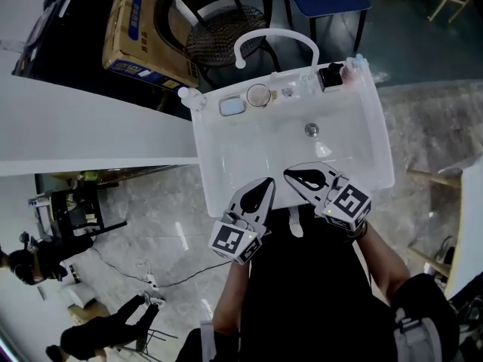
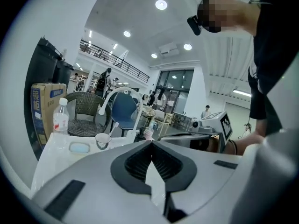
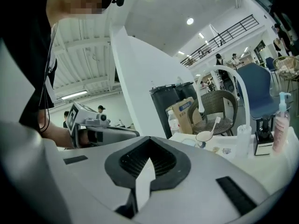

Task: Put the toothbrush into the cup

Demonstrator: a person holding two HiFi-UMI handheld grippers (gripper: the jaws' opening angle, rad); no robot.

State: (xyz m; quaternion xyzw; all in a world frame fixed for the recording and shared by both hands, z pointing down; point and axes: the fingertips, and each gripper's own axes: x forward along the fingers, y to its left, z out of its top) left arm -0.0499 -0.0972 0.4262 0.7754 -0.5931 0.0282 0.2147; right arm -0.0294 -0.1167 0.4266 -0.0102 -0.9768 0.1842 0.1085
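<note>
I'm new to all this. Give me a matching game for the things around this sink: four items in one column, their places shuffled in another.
Things:
1. toothbrush
2. water bottle
3. blue dish
4. pink bottle

Places:
A. back right corner of the sink
B. standing in the cup
C. back left corner of the sink
D. on the back ledge, just left of the cup in the head view

Pairs: 1-B, 2-C, 3-D, 4-A
</note>
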